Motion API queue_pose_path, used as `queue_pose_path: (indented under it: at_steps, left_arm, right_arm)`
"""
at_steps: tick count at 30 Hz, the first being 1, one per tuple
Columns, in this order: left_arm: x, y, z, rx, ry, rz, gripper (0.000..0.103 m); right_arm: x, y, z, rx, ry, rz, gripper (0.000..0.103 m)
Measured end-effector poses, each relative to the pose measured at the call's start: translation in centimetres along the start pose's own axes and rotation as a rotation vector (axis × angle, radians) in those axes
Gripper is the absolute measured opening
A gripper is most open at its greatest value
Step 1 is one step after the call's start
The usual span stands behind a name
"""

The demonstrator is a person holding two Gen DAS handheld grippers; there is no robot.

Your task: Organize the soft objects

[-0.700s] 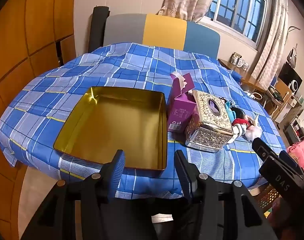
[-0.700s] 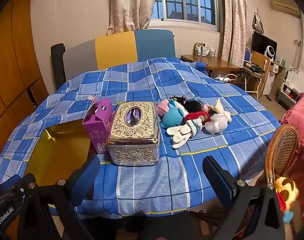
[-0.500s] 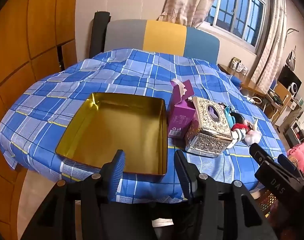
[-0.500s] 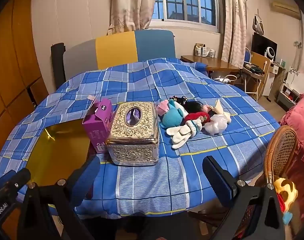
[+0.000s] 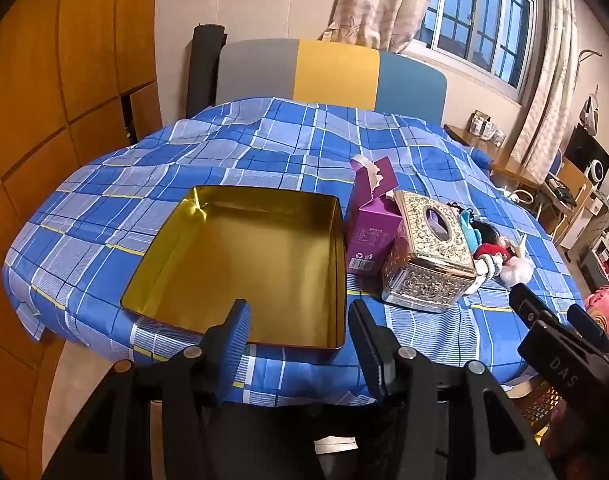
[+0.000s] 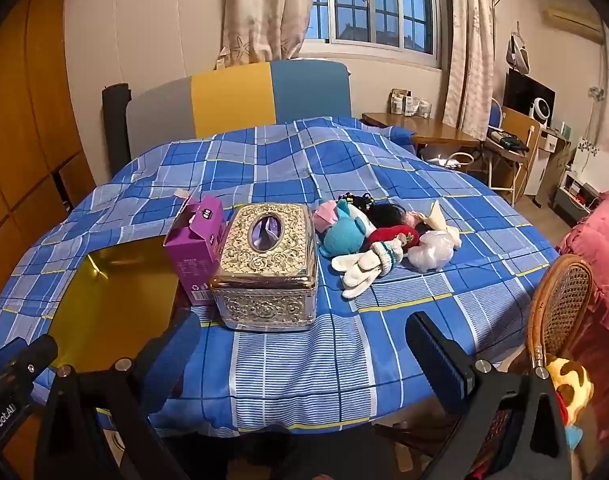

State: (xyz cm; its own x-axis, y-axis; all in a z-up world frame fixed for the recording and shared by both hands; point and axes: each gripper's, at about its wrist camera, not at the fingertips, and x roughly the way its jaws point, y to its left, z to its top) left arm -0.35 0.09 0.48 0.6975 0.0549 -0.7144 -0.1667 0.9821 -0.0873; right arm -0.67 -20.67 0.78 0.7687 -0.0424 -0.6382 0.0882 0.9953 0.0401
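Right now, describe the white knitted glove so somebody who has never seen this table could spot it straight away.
Start at the table under the blue checked cloth and find the ornate silver tissue box near its front edge. Just to the right of the box lies a small pile of soft toys; the white knitted glove is its frontmost piece. Unlike the teal plush and red item behind it, it is pale with splayed fingers.

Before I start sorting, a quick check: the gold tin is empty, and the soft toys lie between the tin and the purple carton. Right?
Not quite. The gold tin is empty, but the soft toys lie beyond the ornate tissue box, away from the purple carton; the right wrist view shows it.
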Motion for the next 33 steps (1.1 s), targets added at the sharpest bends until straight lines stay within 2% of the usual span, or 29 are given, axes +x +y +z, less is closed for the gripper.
queue_pose_path:
  at_steps: [33]
  left_arm:
    - [0.31,0.03,-0.05,0.002,0.025,0.014,0.051]
  right_arm:
    - [0.35,0.25,-0.22,-0.012,0.023,-0.005,0.103]
